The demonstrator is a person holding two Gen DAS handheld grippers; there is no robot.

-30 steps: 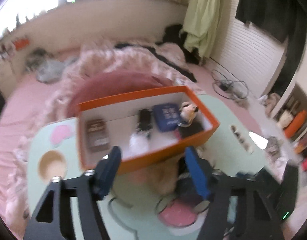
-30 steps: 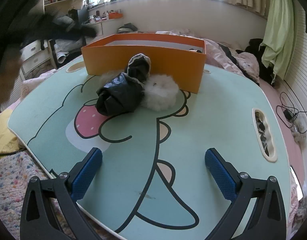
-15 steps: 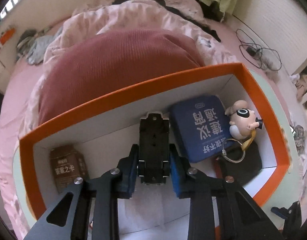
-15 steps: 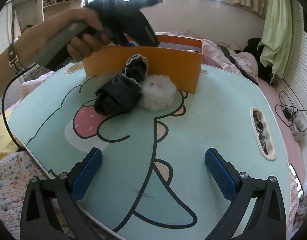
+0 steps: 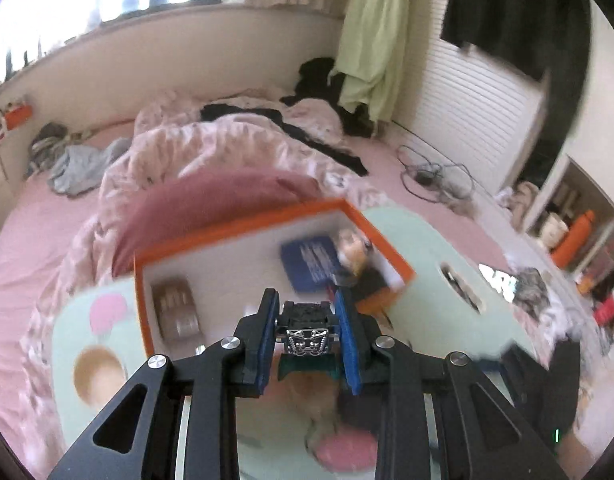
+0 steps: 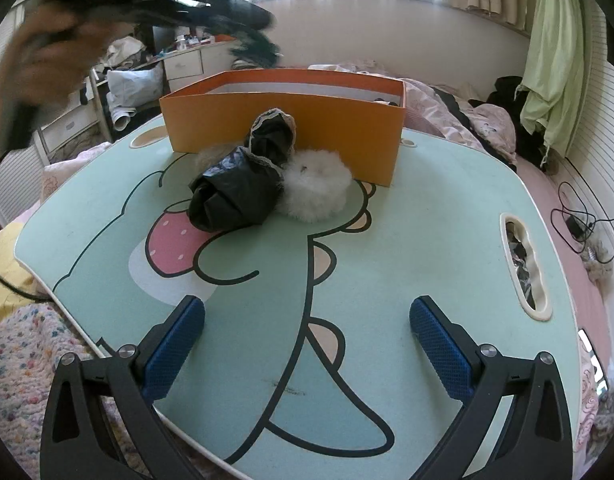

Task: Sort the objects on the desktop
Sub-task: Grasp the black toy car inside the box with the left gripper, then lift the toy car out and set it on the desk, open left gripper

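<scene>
The left gripper [image 5: 307, 340] had its jaws clamped on a small black clip [image 5: 307, 326], a hard block with metal springs showing at its near end, held above the near wall of the orange box [image 5: 243, 228]. The view was blurred, so finer detail of the clip could not be read. It looked rigid and light, unlikely to deform or break; the blue pads [image 5: 349, 344] pressed its two flat sides, which seemed the right place to hold it, since the sprung end offered less flat surface.

Inside the box lay a brown card pack [image 5: 175, 312], a blue booklet [image 5: 311, 266] and a small figure [image 5: 353, 250] at the right end.

The right gripper [image 6: 307, 340] had its jaws wide apart and empty, low over the near edge of the bench [image 6: 427, 240]. Ahead of it, against the outside of the box, sat a crumpled black bag [image 6: 235, 196] touching a white fluffy ball [image 6: 315, 186]. Both looked soft and very light; the bag would probably crush and slip, so a pinch on a thick fold seemed safer, and the ball could be squeezed across its middle.
</scene>
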